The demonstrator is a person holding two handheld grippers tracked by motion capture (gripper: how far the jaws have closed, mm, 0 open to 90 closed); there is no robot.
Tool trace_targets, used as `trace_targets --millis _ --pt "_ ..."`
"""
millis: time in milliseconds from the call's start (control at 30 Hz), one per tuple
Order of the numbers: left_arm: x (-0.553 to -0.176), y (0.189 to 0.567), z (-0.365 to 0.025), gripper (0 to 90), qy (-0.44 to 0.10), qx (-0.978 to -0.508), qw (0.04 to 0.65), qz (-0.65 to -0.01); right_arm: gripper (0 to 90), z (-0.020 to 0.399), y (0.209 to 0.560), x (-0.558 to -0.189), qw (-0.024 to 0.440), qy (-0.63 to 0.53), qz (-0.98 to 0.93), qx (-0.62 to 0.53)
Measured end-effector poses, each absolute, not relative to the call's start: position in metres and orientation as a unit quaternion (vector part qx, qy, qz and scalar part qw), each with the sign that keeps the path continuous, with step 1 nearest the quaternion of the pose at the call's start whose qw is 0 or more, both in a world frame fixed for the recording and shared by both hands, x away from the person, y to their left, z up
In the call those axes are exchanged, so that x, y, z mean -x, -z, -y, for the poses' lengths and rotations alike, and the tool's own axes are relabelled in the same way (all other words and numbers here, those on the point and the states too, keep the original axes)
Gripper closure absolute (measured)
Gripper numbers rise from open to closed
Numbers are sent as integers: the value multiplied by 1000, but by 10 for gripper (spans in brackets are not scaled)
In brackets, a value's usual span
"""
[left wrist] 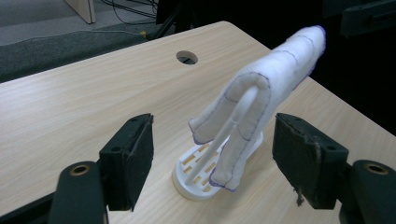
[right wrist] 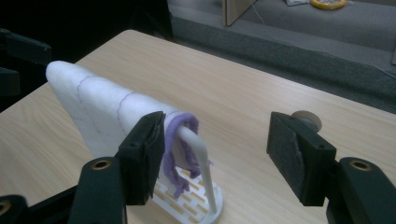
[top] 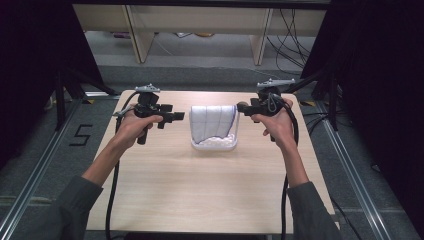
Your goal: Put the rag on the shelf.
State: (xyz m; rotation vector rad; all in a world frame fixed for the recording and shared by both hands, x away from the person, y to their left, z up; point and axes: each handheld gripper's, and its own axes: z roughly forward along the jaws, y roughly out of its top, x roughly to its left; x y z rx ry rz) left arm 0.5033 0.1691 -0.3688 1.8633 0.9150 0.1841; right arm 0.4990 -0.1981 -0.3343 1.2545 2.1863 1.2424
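Observation:
A white cloth (top: 212, 122) with purple stitching and a purple hem hangs folded over the rod of a white slotted rack (top: 215, 145) at mid-table. My left gripper (top: 177, 116) hovers just left of the cloth and points at it. In the left gripper view its jaws stand open (left wrist: 215, 140), and the cloth (left wrist: 275, 70) and rack base (left wrist: 191, 184) lie beyond them. My right gripper (top: 241, 106) is level with the cloth's upper right corner, open (right wrist: 219, 140). Its left jaw is close beside the purple hem (right wrist: 180, 126) and the rod (right wrist: 201, 154).
The light wooden table (top: 200, 185) has a round cable hole (left wrist: 187, 57) near its far edge. Black stands flank the table on both sides. Wooden furniture legs (top: 140, 35) and loose cables (top: 290, 40) lie on the floor behind it.

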Motion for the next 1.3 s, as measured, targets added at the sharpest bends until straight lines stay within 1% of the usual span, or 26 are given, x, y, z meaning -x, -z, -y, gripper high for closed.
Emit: trace_targets --millis 100,300,500,533,600,900,933,967,1000,1033,1133,1233,1267,1300 --pt "-494 370 -169 289 -66 -772 514 -369 378 198 334 -491 164 -444 -764 -439" --pt "-482 373 -170 286 -66 -772 520 -359 375 199 335 -481 168 -449 -767 -426" --pt "-468 381 -173 274 -60 -768 532 -353 368 202 341 -472 165 -460 -766 -418" --pt "-466 383 -173 274 -59 -767 533 -353 367 202 342 -469 158 -461 -765 -421" --pt "-462 386 -173 269 -65 -771 529 -350 362 203 346 -465 164 -463 -765 -417" --pt "-447 395 -173 265 -70 -776 525 -342 351 201 355 -448 161 -476 -755 -422" --pt "-446 396 -173 264 -68 -779 522 -340 349 203 356 -448 168 -474 -759 -413" --pt "-444 397 -173 264 -69 -778 524 -339 349 202 357 -446 162 -480 -758 -411" --pt "-443 397 -173 263 -69 -782 519 -338 349 203 357 -443 168 -478 -758 -411" --pt "-442 398 -173 261 -73 -782 520 -337 349 203 359 -442 172 -480 -758 -406" --pt "-438 400 -171 261 -72 -782 520 -337 348 202 361 -437 163 -478 -762 -406" --pt "-433 401 -171 260 -71 -782 522 -332 346 203 362 -434 171 -480 -763 -398" --pt "-432 400 -171 260 -73 -782 521 -334 346 203 362 -432 164 -478 -762 -404" --pt "-431 401 -171 260 -73 -782 523 -331 343 204 364 -430 171 -470 -768 -401"
